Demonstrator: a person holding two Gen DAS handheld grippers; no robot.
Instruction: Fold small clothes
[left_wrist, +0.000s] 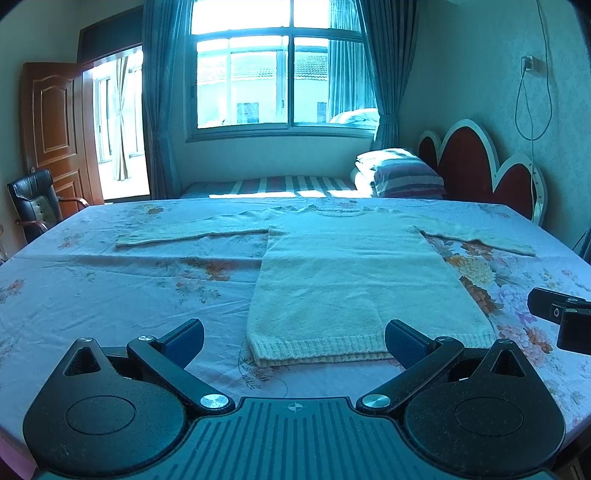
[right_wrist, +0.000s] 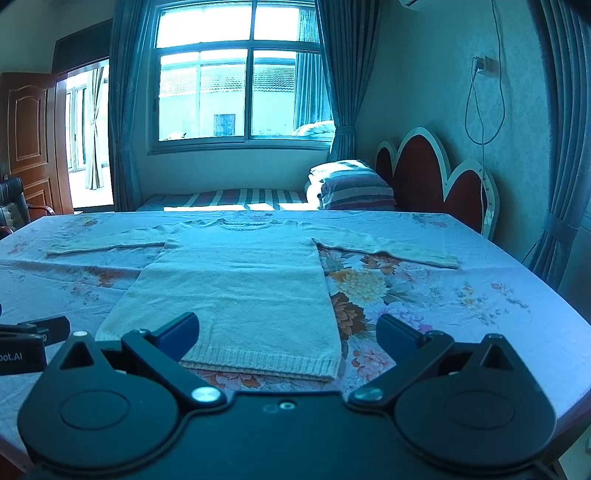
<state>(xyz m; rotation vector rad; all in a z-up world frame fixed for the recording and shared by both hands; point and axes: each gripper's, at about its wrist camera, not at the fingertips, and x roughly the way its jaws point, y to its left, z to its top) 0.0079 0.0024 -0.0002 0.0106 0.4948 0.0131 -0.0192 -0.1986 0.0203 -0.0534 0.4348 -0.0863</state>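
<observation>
On the table: a floral-printed cloth (left_wrist: 110, 280) covers the surface, and the small sweater (left_wrist: 354, 280) lies spread flat on it.
Sweater: pale cream knit, neckline at the far side, ribbed hem (right_wrist: 266, 363) nearest the cameras, both sleeves stretched straight out to the sides.
Left sleeve: its cuff (left_wrist: 127, 240) rests flat on the cloth, well apart from both grippers.
Right sleeve: its cuff (right_wrist: 448, 261) lies on the large flower print (the brightest patch of the cloth).
Left gripper (left_wrist: 294, 341): fingers spread wide with nothing between them; it hovers just short of the hem's left corner, one finger over bare cloth, the other over the hem.
Right gripper (right_wrist: 288, 334): likewise wide apart and holding nothing; it sits near the hem's right corner, one finger over the knit, the other over the flowers.
Grippers to each other: side by side, each showing at the edge of the other's view.
Behind the table: a bed with a striped pillow (right_wrist: 354, 192), a scalloped red headboard (left_wrist: 484, 162), a window (right_wrist: 236, 74) with blue curtains and a wooden door (left_wrist: 55, 122).
</observation>
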